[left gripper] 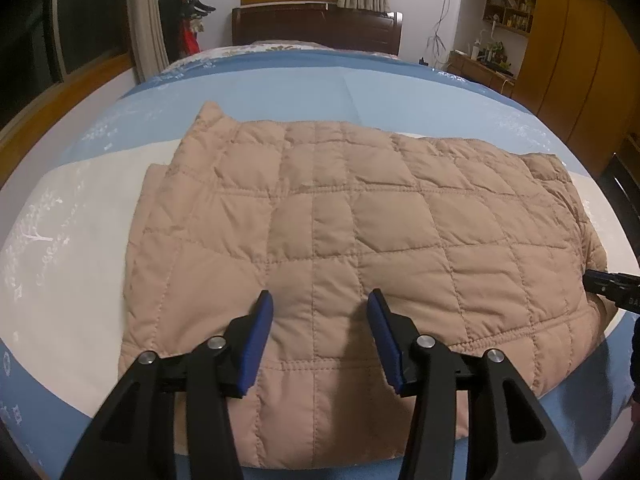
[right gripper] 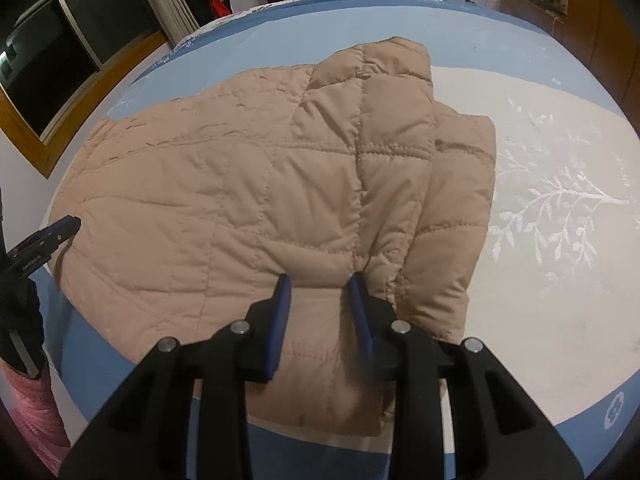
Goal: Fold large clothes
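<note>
A tan quilted jacket (left gripper: 340, 216) lies folded into a broad rectangle on the bed. My left gripper (left gripper: 320, 295) hovers open just over its near edge, blue pads wide apart, nothing between them. In the right wrist view the jacket (right gripper: 224, 184) has a folded sleeve or side panel stacked along its right side. My right gripper (right gripper: 319, 280) is open at a narrower gap, its tips pressing into the puffy fabric near that stacked fold, which puckers around them. Each gripper shows in the other's view: the right gripper (left gripper: 608, 282) at the jacket's right end, the left gripper (right gripper: 66, 226) at its left edge.
The bed sheet (left gripper: 80, 248) is blue and white with a branch print. A dark headboard (left gripper: 316, 28), a coat rack (left gripper: 186, 20) and a window stand beyond. Wooden wardrobes (left gripper: 568, 60) and shelves line the right. A pink sleeve (right gripper: 36, 412) is at lower left.
</note>
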{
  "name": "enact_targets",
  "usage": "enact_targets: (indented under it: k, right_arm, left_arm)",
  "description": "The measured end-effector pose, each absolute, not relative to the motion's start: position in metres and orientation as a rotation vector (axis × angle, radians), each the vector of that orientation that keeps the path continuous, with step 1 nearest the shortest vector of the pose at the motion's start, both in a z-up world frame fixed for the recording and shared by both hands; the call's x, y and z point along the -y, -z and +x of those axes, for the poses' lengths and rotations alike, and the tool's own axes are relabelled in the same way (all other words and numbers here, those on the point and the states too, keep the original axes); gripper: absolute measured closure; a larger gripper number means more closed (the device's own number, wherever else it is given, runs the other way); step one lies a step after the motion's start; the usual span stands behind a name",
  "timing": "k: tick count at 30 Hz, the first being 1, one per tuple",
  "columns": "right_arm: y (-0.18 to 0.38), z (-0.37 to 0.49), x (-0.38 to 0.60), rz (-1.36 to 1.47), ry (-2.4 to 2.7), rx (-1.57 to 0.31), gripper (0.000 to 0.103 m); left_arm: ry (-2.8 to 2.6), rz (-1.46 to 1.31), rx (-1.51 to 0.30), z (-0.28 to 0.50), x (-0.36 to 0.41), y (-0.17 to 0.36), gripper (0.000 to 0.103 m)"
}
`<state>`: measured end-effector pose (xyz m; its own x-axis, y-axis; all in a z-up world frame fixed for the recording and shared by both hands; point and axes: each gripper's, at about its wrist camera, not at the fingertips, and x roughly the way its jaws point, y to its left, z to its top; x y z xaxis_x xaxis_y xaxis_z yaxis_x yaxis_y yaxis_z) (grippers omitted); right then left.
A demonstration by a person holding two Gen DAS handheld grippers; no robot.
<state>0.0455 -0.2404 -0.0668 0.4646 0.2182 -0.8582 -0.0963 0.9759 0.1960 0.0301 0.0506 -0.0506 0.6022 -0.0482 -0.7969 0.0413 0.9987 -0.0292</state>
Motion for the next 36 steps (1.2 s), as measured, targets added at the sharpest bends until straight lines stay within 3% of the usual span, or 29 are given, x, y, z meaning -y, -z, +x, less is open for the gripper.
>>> enact_targets:
  k: [8, 16, 24, 29, 30, 31, 34, 36]
  right_arm:
    - [0.067, 0.044, 0.240, 0.156, -0.205, -1.085, 0.073]
    - [0.064, 0.051, 0.249, 0.168, -0.222, -1.104, 0.073]
    - [0.065, 0.049, 0.249, 0.166, -0.222, -1.095, 0.073]
    - [0.065, 0.049, 0.248, 0.165, -0.224, -1.096, 0.073]
    - [0.066, 0.049, 0.248, 0.165, -0.224, -1.095, 0.073]
    - [0.066, 0.049, 0.249, 0.164, -0.225, -1.093, 0.073]
    - [0.065, 0.048, 0.249, 0.168, -0.226, -1.096, 0.072]
    - [0.064, 0.049, 0.249, 0.164, -0.225, -1.100, 0.072]
  left_arm:
    - [0.021, -0.034, -0.915, 0.015, -0.072, 0.041, 0.052]
    - [-0.097, -0.184, -0.927, -0.031, -0.132, 0.040, 0.034]
    - [0.073, -0.697, -0.965, -0.040, -0.175, 0.084, 0.030]
    - [0.119, -0.894, -0.883, -0.031, -0.193, 0.097, 0.032]
    - [0.116, -0.920, -0.874, -0.029, -0.197, 0.099, 0.034]
    - [0.108, -0.949, -0.865, -0.027, -0.200, 0.102, 0.050]
    - [0.123, -0.961, -0.853, -0.021, -0.201, 0.102, 0.078]
    - [0.130, -0.872, -0.806, -0.026, -0.190, 0.086, 0.083]
